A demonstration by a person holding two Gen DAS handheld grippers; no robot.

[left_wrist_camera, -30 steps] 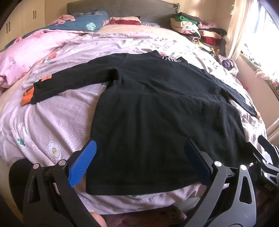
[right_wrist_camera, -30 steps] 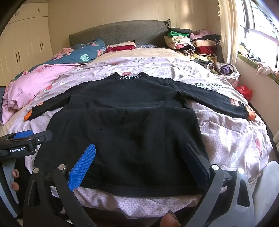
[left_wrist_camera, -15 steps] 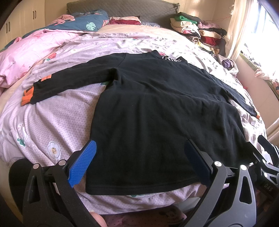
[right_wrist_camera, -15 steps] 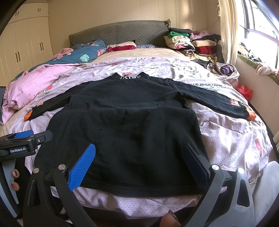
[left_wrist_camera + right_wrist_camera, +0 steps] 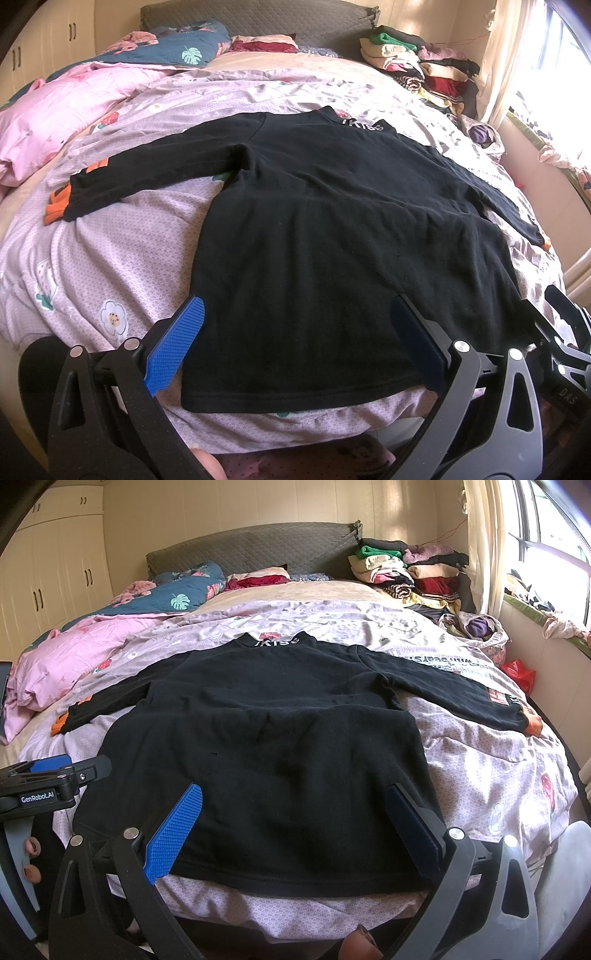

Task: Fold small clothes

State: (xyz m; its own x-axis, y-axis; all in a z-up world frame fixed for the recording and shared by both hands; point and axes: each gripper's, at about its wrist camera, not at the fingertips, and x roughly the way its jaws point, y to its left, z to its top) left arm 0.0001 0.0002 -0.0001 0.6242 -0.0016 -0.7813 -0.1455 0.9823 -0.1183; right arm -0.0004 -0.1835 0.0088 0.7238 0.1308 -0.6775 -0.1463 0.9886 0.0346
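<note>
A black long-sleeved sweatshirt with orange cuffs lies flat on the bed, back side up, collar far, hem near, both sleeves spread out; it also shows in the right wrist view. My left gripper is open and empty just above the hem, toward its left corner. My right gripper is open and empty over the hem's middle. The left gripper also shows at the left edge of the right wrist view.
The lilac patterned bedsheet covers the bed. A pink quilt lies at the left, pillows at the headboard, a stack of folded clothes at the far right by the window. A red bag is beside the bed.
</note>
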